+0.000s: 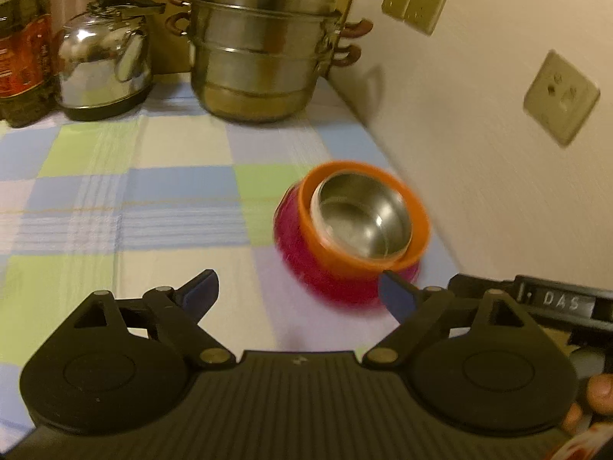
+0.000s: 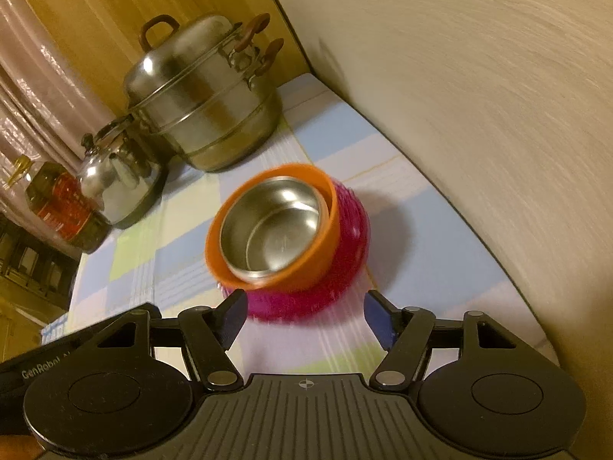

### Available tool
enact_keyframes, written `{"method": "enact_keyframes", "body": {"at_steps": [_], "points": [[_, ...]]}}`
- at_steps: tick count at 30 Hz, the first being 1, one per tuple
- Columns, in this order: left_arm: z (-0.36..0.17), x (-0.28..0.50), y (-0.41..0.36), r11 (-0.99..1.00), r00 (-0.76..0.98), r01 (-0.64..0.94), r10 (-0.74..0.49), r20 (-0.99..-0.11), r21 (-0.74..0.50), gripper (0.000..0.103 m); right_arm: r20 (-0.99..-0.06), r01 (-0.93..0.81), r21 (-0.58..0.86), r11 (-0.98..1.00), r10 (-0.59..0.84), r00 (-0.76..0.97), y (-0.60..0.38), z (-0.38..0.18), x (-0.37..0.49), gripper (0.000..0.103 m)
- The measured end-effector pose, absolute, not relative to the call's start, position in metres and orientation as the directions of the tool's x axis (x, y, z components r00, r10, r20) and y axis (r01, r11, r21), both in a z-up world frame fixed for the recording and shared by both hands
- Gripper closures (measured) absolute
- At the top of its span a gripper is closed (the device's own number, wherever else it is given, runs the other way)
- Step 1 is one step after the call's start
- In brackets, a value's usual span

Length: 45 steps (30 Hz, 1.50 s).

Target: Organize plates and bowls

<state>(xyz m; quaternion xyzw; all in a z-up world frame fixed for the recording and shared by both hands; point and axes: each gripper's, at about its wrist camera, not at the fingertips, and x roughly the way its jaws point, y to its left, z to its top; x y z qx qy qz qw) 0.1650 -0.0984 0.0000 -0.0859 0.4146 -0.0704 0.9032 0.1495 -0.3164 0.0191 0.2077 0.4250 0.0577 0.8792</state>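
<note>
The left gripper [image 1: 299, 295] sits closest, its two blue-tipped fingers spread wide with nothing between them; its right finger [image 1: 396, 297] lies just in front of the bowl stack, and whether it touches I cannot tell through the blur. The right gripper [image 2: 304, 316] is likewise spread and empty, its fingers standing either side of the stack's near edge.

The stack is the thing to steer by. A steel bowl [image 1: 362, 220] nests inside an orange bowl [image 1: 415, 226], and that pair sits tilted in a ribbed pink bowl [image 1: 325, 276] at the bottom. The steel bowl holds nothing but reflections. All three rest on the checked tablecloth [image 1: 134, 191], near the pale wall [image 1: 479, 134] to the stack's right. I judge the nesting saves room and lets the bowls be shifted as one; the tilt suggests the upper two are not seated squarely and may want straightening.

Well behind the stack stands a lidded steamer pot [image 1: 260, 50], closed, contents hidden. Left of the pot is a shiny kettle [image 1: 103, 61], and further left an oil bottle [image 1: 23, 46] that looks mostly full. No plates are in sight.
</note>
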Motion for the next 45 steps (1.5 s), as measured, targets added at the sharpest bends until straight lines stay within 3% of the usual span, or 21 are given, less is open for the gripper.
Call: {"method": "enact_keyframes", "body": {"at_steps": [23,45], "points": [[-0.010,0.046,-0.091,0.984,0.631,0.001,-0.140,-0.763,-0.179,0.014,-0.717,-0.048,0.267,0.962,0.232,0.657,-0.283,0.028,0.034,0.036],[-0.004,0.002,-0.096,0.988,0.659,0.013,-0.125,-0.742,-0.156,0.014,-0.705,-0.103,0.208,0.973,0.222,0.674,-0.268,0.032,-0.016,0.036]]}}
